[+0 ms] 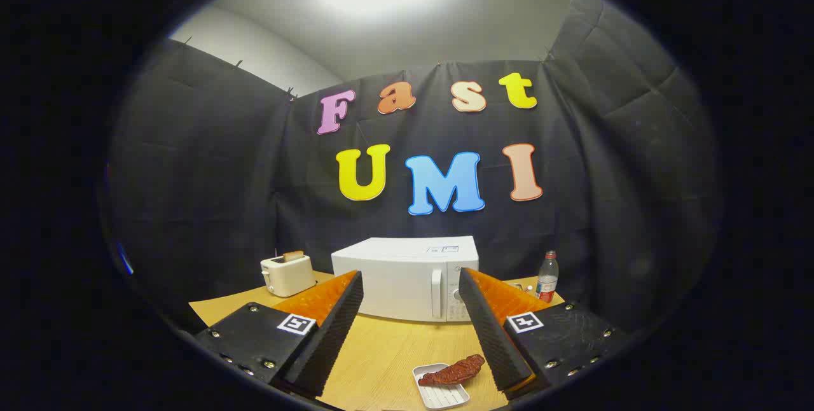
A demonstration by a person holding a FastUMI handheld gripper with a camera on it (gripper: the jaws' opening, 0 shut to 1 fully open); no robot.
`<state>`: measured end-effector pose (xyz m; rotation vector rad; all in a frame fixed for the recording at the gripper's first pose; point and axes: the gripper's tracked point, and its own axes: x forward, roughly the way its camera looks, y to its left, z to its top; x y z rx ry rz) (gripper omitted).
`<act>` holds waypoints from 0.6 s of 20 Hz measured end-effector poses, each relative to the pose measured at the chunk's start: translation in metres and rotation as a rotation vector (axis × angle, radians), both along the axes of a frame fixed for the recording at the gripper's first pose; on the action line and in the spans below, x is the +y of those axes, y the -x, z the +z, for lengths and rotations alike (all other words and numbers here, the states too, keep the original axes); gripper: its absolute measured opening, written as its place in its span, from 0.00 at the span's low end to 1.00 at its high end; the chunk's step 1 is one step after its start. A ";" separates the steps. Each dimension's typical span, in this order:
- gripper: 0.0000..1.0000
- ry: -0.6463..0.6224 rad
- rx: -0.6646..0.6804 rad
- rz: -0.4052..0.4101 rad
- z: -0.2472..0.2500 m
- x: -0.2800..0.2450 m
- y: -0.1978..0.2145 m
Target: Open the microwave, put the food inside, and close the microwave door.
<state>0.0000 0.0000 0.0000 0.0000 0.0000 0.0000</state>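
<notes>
Your gripper (410, 309) stands wide open with nothing between its fingers, held above the near part of the table (388, 360) and facing the microwave (407, 277). The microwave sits at the back of the table with its door shut, so the step in hand is, by my reading, the opening of that door.

Aim for the vertical handle (436, 293) that runs down the door just left of the control panel. It lies beyond the fingers and a little toward your right finger, so shift slightly right as you advance. Come in level, with one finger on each side of the handle, and close only once the bar sits well between them. The hinge cannot be seen from here; it is likely on the left, so pull back in an arc that swings leftward, not straight toward you, or the light body may slide on the table.

The food (453, 371), a reddish-brown piece, rests on a small white tray (442, 395) on the table just inside your right finger, near you. Pass above it on the way in, and keep the door's swing clear of it. The toaster (287, 274) to the left and the bottle (547, 277) to the right stand well apart from your path.
</notes>
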 end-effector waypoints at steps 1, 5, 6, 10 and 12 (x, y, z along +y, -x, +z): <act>0.94 0.001 -0.001 -0.001 0.000 0.001 0.000; 0.94 -0.014 0.003 0.006 -0.002 0.001 -0.001; 0.94 -0.017 0.001 0.007 -0.001 0.002 -0.001; 0.94 -0.003 0.004 0.001 -0.003 0.002 -0.002; 0.94 0.001 0.003 0.006 -0.003 0.005 -0.002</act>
